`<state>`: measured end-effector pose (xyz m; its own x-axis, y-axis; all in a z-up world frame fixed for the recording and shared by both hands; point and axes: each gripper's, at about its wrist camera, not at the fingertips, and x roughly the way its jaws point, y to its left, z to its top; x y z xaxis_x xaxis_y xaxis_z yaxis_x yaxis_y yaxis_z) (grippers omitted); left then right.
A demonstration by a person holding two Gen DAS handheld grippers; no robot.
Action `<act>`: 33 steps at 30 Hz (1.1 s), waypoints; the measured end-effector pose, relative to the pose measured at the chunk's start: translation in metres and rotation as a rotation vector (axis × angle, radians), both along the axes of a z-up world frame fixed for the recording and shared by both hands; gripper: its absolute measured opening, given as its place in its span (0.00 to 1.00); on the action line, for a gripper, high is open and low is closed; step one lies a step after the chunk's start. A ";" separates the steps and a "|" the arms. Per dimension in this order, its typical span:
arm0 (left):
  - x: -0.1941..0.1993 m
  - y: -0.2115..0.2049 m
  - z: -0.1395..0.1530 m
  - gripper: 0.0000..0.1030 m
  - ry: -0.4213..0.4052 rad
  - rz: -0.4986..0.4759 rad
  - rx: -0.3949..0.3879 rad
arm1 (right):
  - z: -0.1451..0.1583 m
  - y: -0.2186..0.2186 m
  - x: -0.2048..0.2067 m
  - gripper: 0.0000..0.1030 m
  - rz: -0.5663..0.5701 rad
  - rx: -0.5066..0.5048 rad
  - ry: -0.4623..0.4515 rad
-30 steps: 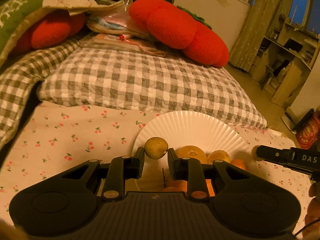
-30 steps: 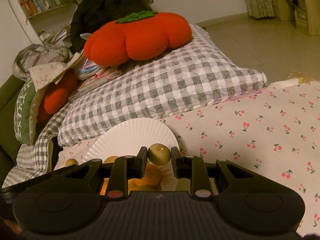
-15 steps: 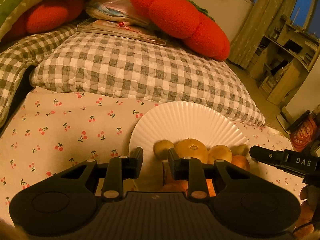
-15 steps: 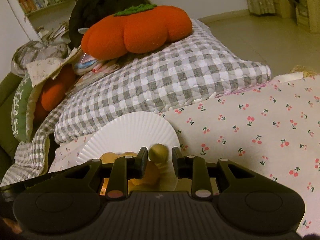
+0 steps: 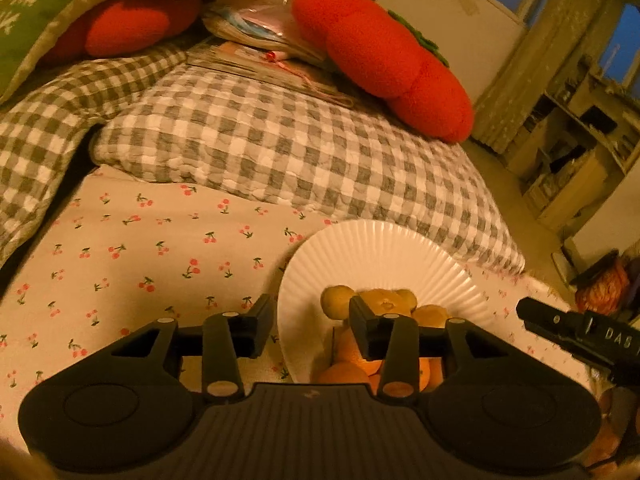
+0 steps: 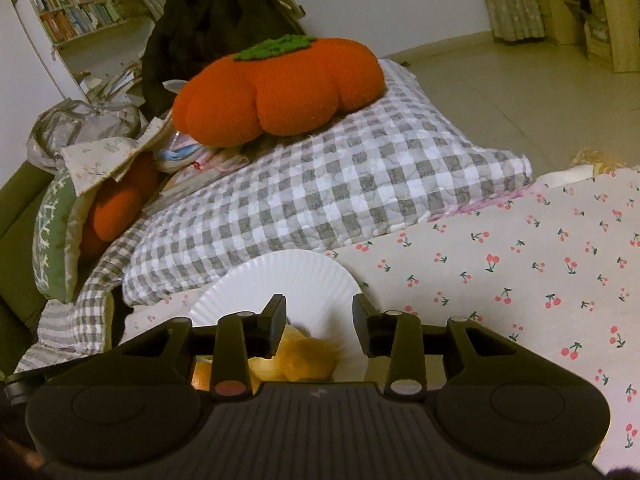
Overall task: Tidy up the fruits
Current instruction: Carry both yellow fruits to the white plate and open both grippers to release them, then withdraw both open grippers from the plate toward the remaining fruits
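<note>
White plate [image 5: 384, 256] holds what look like oranges [image 5: 384, 304]; both grippers [image 5: 310, 328] [image 6: 319, 322] opening, empty

Legible text: one item only. The letters "DAS" are printed in light characters on the black body of the right gripper [image 5: 582, 336], which enters the left wrist view from the right edge, just right of the white plate [image 5: 384, 256]. The lettering is cut off at the picture's edge, so any further characters cannot be read. The book spines on the bookshelf [image 6: 76, 12], far behind the plate in the right wrist view, are too small to read.
</note>
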<state>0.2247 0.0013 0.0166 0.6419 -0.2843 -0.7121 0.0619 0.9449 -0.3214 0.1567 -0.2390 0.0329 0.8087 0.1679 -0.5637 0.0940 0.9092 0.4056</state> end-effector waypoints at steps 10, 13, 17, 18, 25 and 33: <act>-0.021 -0.010 0.007 0.40 0.008 -0.033 0.109 | 0.015 0.024 -0.010 0.39 0.065 -0.038 -0.018; -0.027 -0.011 0.010 0.45 -0.003 -0.032 0.150 | 0.017 0.034 -0.012 0.40 0.089 -0.072 -0.009; -0.033 -0.011 0.013 0.48 -0.016 -0.038 0.178 | 0.019 0.043 -0.018 0.42 0.112 -0.093 -0.001; -0.035 -0.011 0.014 0.49 -0.018 -0.039 0.180 | 0.019 0.044 -0.018 0.42 0.117 -0.095 0.000; -0.047 -0.008 0.017 0.56 -0.014 -0.037 0.184 | 0.020 0.055 -0.030 0.46 0.142 -0.114 0.011; -0.068 -0.004 0.015 0.65 -0.001 -0.045 0.186 | 0.020 0.060 -0.050 0.52 0.152 -0.082 0.032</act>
